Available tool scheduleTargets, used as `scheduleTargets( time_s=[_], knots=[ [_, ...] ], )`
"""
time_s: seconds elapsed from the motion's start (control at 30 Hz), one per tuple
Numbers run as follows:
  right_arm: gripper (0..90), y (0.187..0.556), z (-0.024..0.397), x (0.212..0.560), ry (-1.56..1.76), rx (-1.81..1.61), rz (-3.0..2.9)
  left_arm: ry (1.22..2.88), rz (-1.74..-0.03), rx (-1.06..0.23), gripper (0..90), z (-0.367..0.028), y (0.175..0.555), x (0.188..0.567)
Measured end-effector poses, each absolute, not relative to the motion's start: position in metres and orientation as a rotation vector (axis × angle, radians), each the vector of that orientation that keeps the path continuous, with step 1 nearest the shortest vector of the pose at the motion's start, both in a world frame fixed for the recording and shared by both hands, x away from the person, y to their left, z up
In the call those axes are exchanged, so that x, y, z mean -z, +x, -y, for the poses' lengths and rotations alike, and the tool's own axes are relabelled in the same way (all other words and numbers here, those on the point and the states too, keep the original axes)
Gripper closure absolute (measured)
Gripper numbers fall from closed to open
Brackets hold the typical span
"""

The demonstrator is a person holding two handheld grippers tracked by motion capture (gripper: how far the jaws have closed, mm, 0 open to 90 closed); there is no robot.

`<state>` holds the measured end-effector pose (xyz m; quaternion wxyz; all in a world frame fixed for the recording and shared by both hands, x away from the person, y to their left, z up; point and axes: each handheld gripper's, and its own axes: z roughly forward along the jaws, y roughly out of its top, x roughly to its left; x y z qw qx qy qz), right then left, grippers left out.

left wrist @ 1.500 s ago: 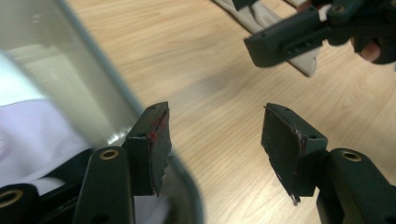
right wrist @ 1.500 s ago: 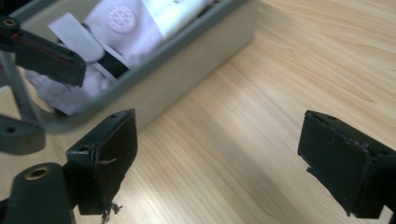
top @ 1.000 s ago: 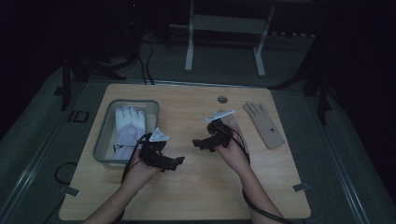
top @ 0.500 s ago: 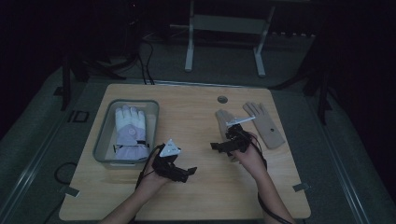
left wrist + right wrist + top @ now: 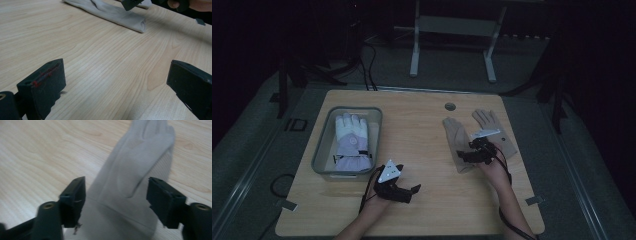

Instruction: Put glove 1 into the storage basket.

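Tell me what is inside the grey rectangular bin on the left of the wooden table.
The grey rectangular bin holds a white and lilac padded glove, lying flat with its fingers pointing away from the person. The glove covers most of the bin's floor, so anything beneath it is hidden.

The high view is dim, its surroundings nearly black, with only the wooden table [image 5: 422, 145] moderately lit from above and soft, faint shadows. The two gripper views are far brighter and evenly lit, without glare. In the right gripper view the beige glove [image 5: 135, 170] and jaws look soft with blur; the left gripper view is sharper.
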<state>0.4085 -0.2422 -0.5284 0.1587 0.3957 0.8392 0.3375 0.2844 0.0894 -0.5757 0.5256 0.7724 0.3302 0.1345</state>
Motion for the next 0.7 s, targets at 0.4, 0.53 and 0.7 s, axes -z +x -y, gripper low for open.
scheduleTargets(
  time_s=[0.4, 0.53, 0.7],
  knots=[
    [39.0, 0.44, 0.243, 0.539, 1.184, -0.921, -2.366, 1.866, -0.726, -0.438, 2.3, -0.084, 0.275, 0.575],
    [39.0, 0.45, 0.234, 0.543, 1.172, -0.902, -2.382, 1.859, -0.734, -0.407, 2.3, -0.085, 0.277, 0.575],
    [42.5, 0.456, 0.227, 0.551, 1.155, -0.868, -2.382, 1.832, -0.757, -0.383, 2.3, -0.088, 0.278, 0.575]
  ],
)
